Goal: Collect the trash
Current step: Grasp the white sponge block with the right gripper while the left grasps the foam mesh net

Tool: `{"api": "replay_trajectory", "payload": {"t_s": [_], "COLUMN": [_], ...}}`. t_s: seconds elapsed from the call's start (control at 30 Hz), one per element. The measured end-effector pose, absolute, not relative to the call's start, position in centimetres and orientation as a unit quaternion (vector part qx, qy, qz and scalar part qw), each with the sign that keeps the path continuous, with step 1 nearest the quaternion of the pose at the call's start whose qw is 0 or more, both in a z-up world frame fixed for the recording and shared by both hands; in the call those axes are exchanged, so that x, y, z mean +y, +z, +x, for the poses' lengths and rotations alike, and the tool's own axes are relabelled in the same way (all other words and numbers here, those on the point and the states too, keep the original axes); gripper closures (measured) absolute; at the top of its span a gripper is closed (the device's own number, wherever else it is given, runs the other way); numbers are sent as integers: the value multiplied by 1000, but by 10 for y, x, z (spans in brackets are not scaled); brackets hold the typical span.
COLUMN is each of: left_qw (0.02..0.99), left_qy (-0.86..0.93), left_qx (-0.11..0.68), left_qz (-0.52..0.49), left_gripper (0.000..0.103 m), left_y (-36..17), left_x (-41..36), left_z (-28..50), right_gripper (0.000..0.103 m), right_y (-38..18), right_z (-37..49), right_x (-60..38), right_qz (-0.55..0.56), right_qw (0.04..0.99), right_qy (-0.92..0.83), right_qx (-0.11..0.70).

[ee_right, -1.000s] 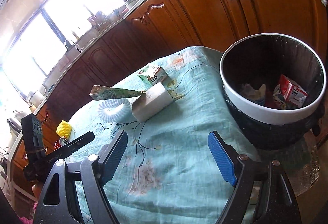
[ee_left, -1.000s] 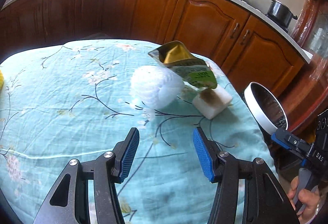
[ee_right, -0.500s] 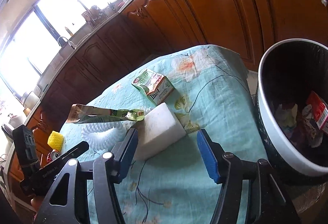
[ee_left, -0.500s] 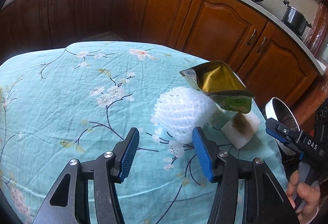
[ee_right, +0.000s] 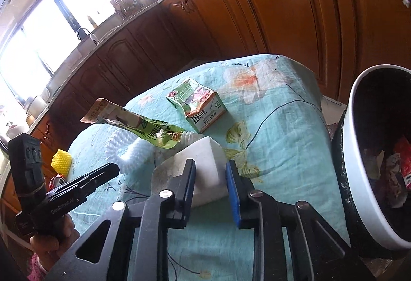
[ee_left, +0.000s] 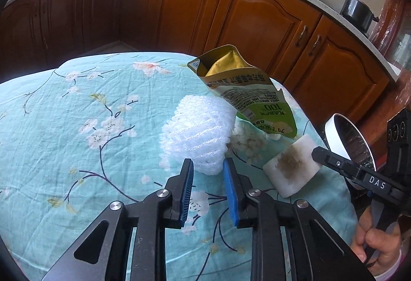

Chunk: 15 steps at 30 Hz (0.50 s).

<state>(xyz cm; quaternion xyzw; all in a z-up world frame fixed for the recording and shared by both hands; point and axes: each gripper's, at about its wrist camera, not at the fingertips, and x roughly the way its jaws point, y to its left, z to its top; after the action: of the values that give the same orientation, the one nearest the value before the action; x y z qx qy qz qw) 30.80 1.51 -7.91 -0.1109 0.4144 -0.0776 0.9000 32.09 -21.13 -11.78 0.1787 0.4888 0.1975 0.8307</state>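
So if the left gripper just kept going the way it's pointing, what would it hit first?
The white foam net. Its near end already sits between the left gripper pads, whose jaws have just been closing. Behind it stands the green pouch, though depth is hard to judge.

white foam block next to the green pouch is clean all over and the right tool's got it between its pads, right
Not quite. The white foam block is not clean: the left wrist view shows a brown stain on its face. The rest holds: it lies beside the green pouch, and the right tool has been closing on it, the block between its pads.
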Motion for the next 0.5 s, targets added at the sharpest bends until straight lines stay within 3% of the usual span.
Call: {"api": "replay_trajectory", "payload": {"t_s": [0.1,0.17,0.2,0.4,0.43,0.5], "left_qw": [901,904,906,905,906,905], "left_qy": [-83,-77,-68,-38,-33,-29], "left_qx": [411,405,402,408,409,413], "left_qz": [-114,-113,-110,-116,-108,-100], "left_gripper": [75,61,59,56,57,80], "left_y": [-74,-71,-70,-76,-77,-80], "left_x": [13,13,12,9,6,2], "left_z": [302,296,295,319,324,329], "right_gripper": [83,84,85,88,88,89], "right_y": [-113,-110,-108,-101,-101,-101], "right_z": [311,303,299,284,284,283], "right_x": [-218,-221,-223,-225,-224,-225], "right_qz": [188,191,193,199,197,195], "right_qw": [831,831,832,833,834,833], "right_qy": [200,201,202,205,203,203], "right_qx": [484,481,480,474,474,476]}}
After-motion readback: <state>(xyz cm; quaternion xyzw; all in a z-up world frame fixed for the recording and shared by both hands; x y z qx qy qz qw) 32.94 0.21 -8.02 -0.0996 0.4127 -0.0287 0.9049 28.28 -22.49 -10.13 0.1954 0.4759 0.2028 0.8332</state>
